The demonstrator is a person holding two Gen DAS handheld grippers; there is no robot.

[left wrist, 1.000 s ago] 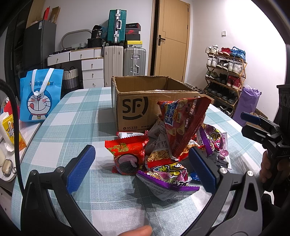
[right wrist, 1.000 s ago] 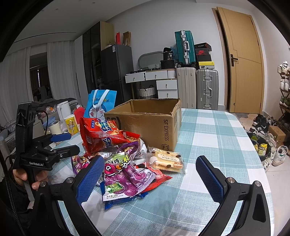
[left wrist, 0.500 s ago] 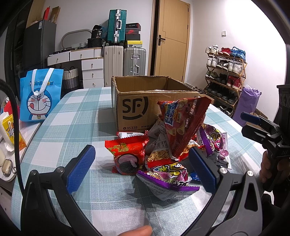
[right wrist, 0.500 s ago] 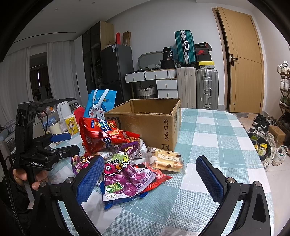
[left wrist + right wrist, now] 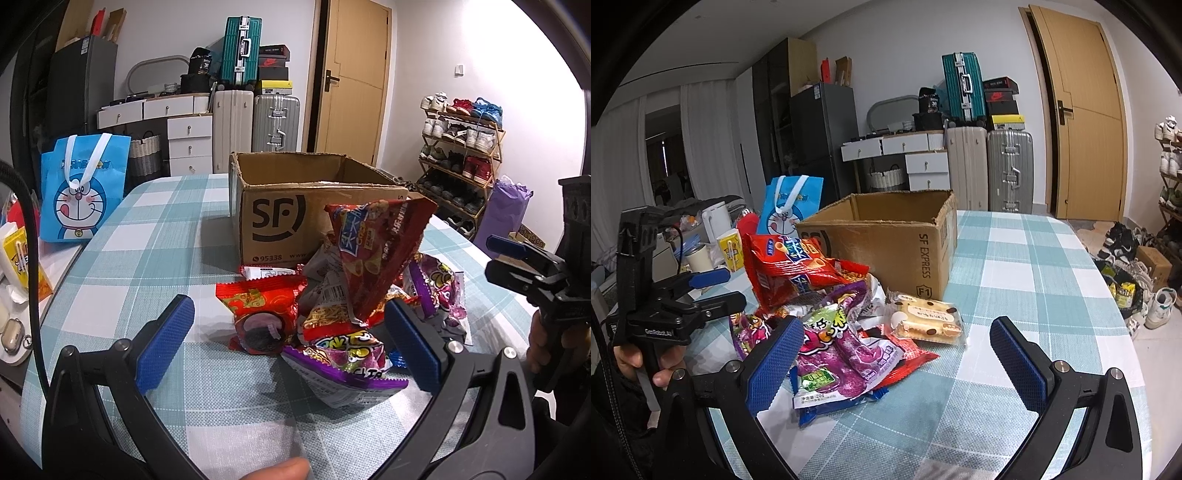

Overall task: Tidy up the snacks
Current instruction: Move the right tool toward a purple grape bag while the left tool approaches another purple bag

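Nothing has moved over the last second: both views match the earlier frames, same framing, same pile. So the task reads as not started, both tools parked in front of the snacks.

Left gripper [image 5: 288, 343]: jaws spread wide, holding nothing, hovering low over the table [image 5: 147, 229] just short of the snack pile [image 5: 343, 306]. The right finger pad overlaps the pile's edge in the left view; I can't tell if it touches.

Right gripper [image 5: 894, 365]: jaws also wide apart, empty. The left pad sits at the purple bag [image 5: 842, 354], the right pad over bare tablecloth.

Snacks are all heaped on the table directly in front of the cardboard box [image 5: 295, 206]:
- red chip bag [image 5: 373, 251] on top, tilted up against the others
- purple bags lower down and in front
- flat red packet [image 5: 262, 314] on the left side of the pile
- wrapped cake [image 5: 927, 321] on the right side, slightly apart, near the box corner

The box is open on top; what shows of the inside looks empty, but the floor is hidden.

My read: no pick committed yet. The cake looks like the easiest first grab for the right gripper, since it's isolated and flat. The chip bag is puffy and may slip or tip the heap if pinched at the edge.
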